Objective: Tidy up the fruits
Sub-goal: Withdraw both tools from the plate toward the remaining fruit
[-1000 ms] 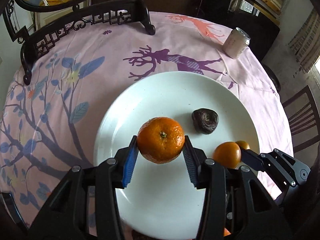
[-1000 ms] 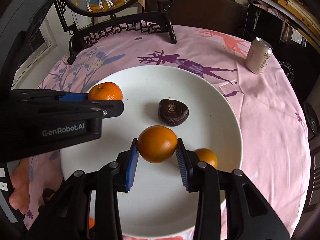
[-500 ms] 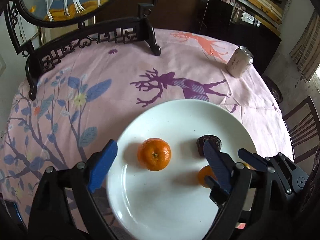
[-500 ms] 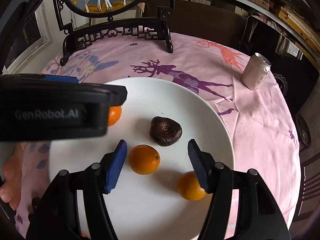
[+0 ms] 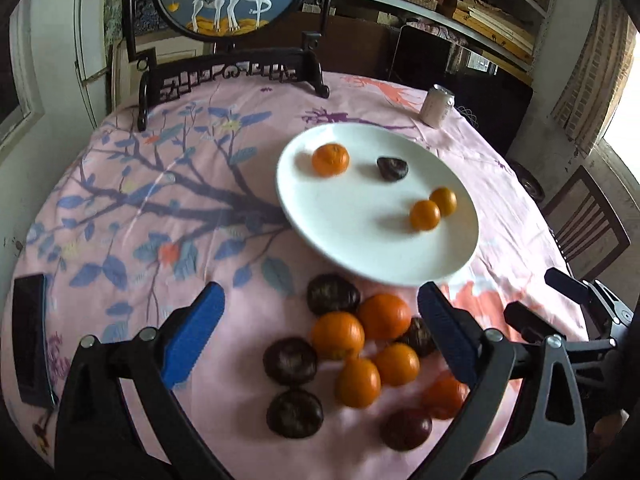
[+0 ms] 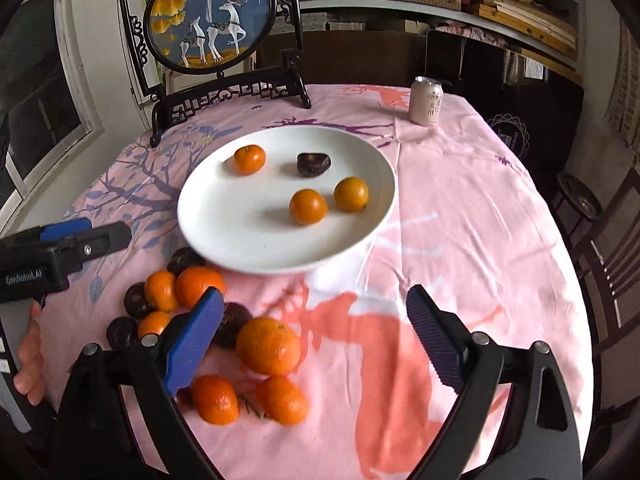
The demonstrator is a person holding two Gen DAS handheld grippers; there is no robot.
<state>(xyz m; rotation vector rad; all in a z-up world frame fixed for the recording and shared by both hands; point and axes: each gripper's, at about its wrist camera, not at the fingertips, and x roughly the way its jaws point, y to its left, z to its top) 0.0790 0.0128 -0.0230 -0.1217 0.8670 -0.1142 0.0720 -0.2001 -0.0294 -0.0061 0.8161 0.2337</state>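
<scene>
Both fruits let go within the last second: mandarin (image 5: 330, 159) left at 11 o'clock on the plate (image 5: 360, 256), orange (image 6: 308, 206) set near the middle, beside another orange (image 6: 351, 194), with one dark fruit (image 6: 313, 164) at 12 o'clock. Left hand-held gripper (image 5: 320, 336) and right hand-held gripper (image 6: 316, 340) now released, empty, drawn back from the plate toward the pile (image 5: 352, 344) of loose oranges and dark fruits at 6 o'clock. Four on the plate, roughly a dozen left on the counter (image 6: 460, 216); likely next, another pick from the pile. Counter round, under a pink cloth printed with deer and branches. Can (image 6: 426, 100) at 1 o'clock, framed deer screen (image 6: 212, 20) at 11. Shelves behind, chair (image 6: 608, 256) at 3 o'clock.
</scene>
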